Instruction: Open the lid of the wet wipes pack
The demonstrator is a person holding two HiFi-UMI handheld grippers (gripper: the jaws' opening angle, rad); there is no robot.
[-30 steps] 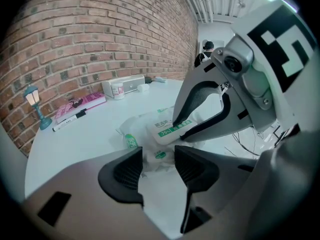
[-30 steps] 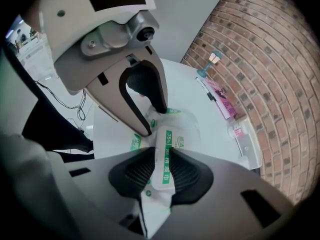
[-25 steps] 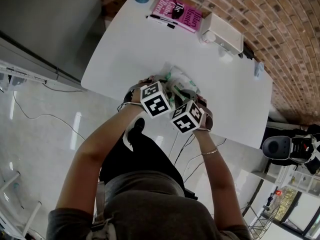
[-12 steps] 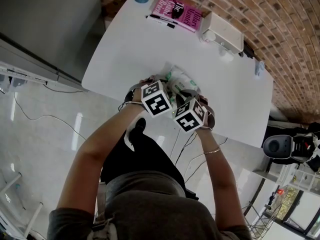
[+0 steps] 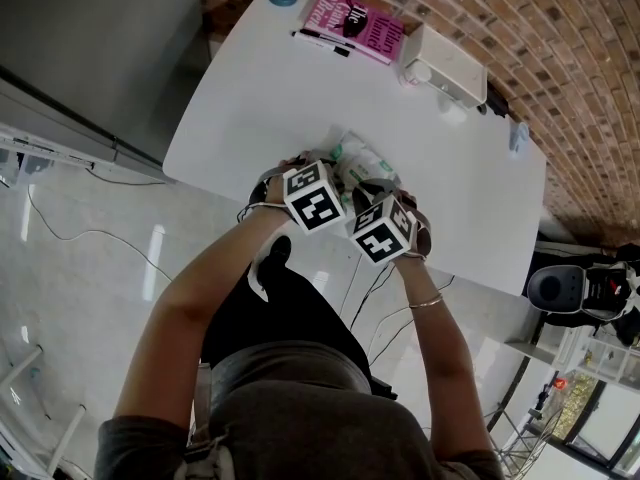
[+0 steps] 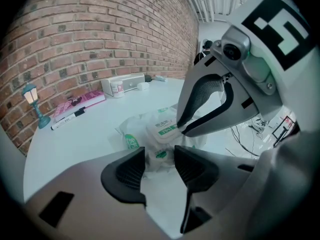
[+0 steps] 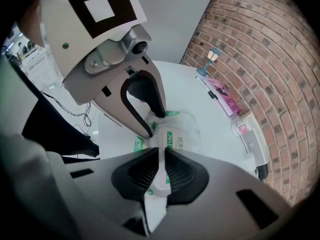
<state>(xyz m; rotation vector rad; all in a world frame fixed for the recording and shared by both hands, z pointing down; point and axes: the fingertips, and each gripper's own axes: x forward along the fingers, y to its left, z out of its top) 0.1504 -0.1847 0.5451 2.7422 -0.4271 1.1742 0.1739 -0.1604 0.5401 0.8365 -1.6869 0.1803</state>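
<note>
Head view: wet wipes pack [image 5: 366, 164] under 2 hands, grips unreadable. Gripper views only: right gripper [image 7: 161, 155], jaws just closing, pinches pack's thin edge; left gripper [image 6: 160, 156] clamps wrapper.

Bright, even daylight; soft glare on the white desk [image 5: 280, 88]. Gripper views show fisheye bending, dark corners, and blur at 6 o'clock.

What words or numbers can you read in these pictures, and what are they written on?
"75%", second digit unsure: green label on the white soft plastic wet wipes pack.
"The": pink book; its other words are too blurred.
Round green logo on the pack: unreadable.
</note>
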